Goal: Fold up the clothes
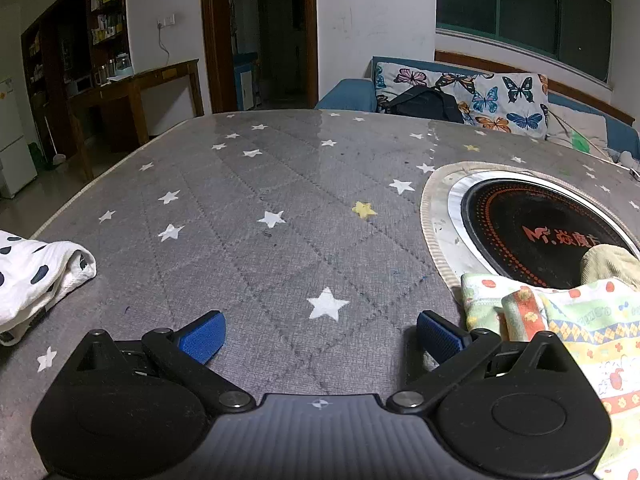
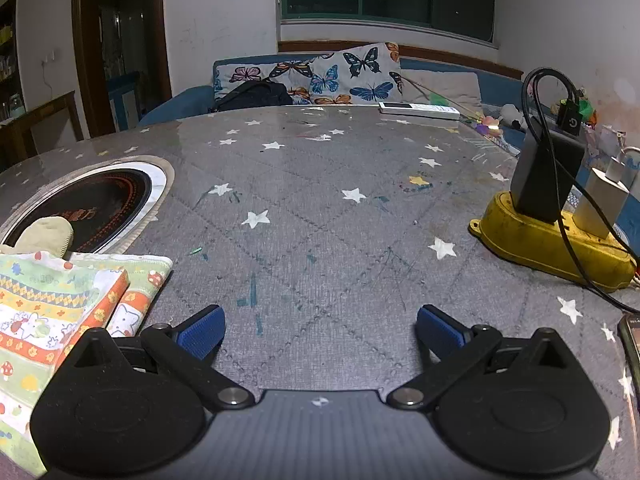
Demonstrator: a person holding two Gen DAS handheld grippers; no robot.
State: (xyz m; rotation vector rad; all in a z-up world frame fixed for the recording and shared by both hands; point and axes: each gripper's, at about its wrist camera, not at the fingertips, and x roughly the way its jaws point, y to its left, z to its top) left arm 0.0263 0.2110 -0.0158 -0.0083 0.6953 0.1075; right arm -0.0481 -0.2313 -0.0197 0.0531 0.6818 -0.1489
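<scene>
A folded patterned cloth (image 1: 576,328) with green, orange and yellow bands lies on the grey star tablecloth (image 1: 280,208), right of my left gripper (image 1: 320,336). It also shows at the left of the right wrist view (image 2: 68,304). A beige garment (image 1: 608,264) sits behind it on the black cooktop (image 1: 532,236). A white cloth with dark spots (image 1: 36,276) lies at the far left. My left gripper is open and empty over bare tablecloth. My right gripper (image 2: 320,332) is open and empty, just right of the patterned cloth.
A yellow power strip (image 2: 548,244) with a black adapter and cables stands at the right. A white remote (image 2: 418,109) lies at the table's far edge. A phone (image 2: 632,344) pokes in at the right edge. A sofa with a butterfly cushion (image 2: 320,76) is behind the table.
</scene>
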